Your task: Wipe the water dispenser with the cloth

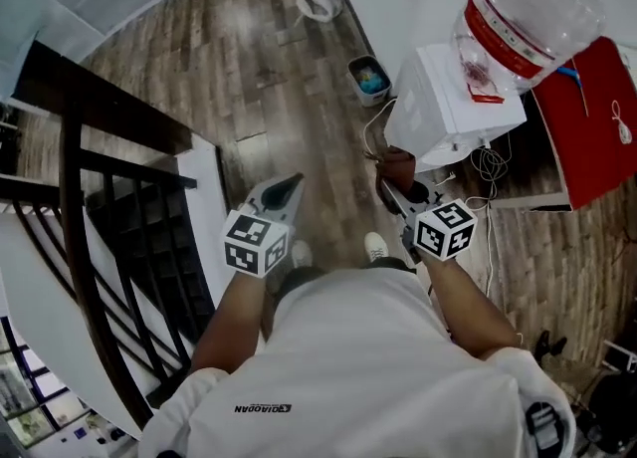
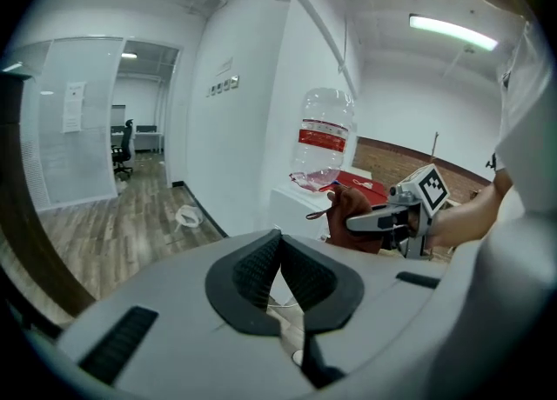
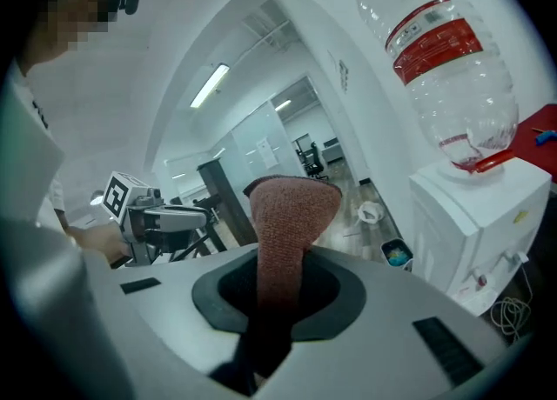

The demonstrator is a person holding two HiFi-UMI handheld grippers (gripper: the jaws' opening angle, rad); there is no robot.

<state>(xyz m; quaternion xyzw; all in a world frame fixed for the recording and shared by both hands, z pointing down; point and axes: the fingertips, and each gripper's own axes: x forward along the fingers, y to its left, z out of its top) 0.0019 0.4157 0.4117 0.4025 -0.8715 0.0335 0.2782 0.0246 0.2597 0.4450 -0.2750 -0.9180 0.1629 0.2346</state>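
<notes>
The white water dispenser (image 1: 448, 103) stands against the wall with a clear upturned bottle (image 1: 528, 8) on top; the right gripper view shows both, dispenser (image 3: 474, 224) and bottle (image 3: 444, 50). A reddish-brown cloth (image 3: 285, 216) sticks up from my right gripper (image 3: 278, 290), which is shut on it. In the head view that gripper (image 1: 393, 185) holds the cloth (image 1: 396, 162) just short of the dispenser's lower front. My left gripper (image 1: 287, 189) hangs apart to the left, over the floor. Its pads (image 2: 261, 270) meet at the tips with nothing between them.
A red table (image 1: 592, 117) stands to the right of the dispenser, with cables (image 1: 483, 162) hanging beside it. A small bin (image 1: 370, 78) and a white bag (image 1: 318, 3) sit on the wooden floor by the wall. A dark stair railing (image 1: 100, 197) runs along the left.
</notes>
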